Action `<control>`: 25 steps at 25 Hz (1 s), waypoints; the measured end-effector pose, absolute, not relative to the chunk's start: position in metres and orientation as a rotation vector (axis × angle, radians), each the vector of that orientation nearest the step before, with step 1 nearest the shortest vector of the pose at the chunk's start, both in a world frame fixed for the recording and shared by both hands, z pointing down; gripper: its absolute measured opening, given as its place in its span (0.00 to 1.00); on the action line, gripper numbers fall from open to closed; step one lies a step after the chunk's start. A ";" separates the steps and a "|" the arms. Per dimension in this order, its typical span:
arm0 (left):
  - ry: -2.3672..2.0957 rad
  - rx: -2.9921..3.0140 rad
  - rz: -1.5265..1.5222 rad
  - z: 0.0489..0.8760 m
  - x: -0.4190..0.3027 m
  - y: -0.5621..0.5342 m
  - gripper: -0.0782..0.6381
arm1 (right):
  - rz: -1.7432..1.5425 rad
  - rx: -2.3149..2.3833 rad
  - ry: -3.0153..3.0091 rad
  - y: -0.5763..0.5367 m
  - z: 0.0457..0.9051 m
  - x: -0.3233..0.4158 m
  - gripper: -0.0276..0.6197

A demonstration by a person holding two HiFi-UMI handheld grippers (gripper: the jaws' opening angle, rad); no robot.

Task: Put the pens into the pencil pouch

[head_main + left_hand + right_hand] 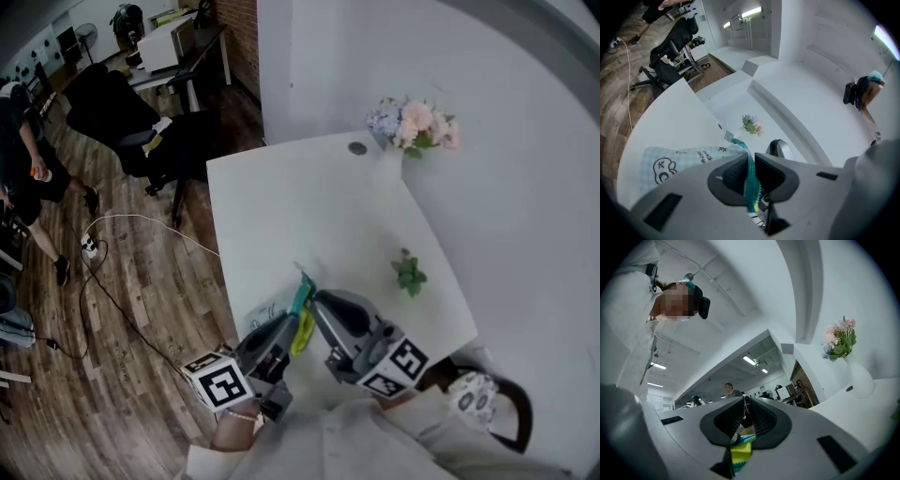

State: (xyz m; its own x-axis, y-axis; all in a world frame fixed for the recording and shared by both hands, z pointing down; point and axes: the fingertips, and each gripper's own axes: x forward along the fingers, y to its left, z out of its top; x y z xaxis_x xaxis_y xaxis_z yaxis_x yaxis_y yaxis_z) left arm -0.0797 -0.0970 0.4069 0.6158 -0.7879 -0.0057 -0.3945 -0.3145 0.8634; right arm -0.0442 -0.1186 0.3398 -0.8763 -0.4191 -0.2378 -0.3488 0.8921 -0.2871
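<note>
The pencil pouch (pixel 266 315) is pale blue check with doodles and a teal zipper band (pixel 302 294). It hangs between my two grippers near the front of the white table (pixel 309 206). My left gripper (pixel 296 328) is shut on the teal band (pixel 749 165), and the pouch body (pixel 679 161) spreads to the left of its jaws. My right gripper (pixel 315 302) is shut on the pouch's end, where a yellow tab (pixel 740 451) and teal edge show under its pads. It points slightly upward. No pen shows in any view.
A vase of pink and blue flowers (pixel 412 127) stands at the table's far corner by the wall, and a small green sprig (pixel 409 274) lies near the right edge. Black office chairs (pixel 141 131) and a floor cable (pixel 122 225) sit left of the table, where a person (pixel 28 159) stands.
</note>
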 end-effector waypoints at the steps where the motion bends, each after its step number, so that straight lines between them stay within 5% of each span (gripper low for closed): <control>1: -0.938 1.934 -0.544 0.407 -0.079 -0.097 0.17 | -0.340 -0.577 2.762 -0.118 0.339 -0.043 0.10; 25: -1.134 2.229 -0.103 0.407 -0.096 -0.102 0.17 | -0.525 -0.812 2.949 -0.114 0.389 -0.016 0.10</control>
State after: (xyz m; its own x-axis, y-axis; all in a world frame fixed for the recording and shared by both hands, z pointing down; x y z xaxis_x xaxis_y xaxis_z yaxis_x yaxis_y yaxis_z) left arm -0.0958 -0.1025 0.4068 0.6272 -0.7517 0.2040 -0.7027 -0.4331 0.5645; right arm -0.0159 -0.1139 0.3895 -0.8625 -0.5034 0.0528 -0.4906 0.8059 -0.3314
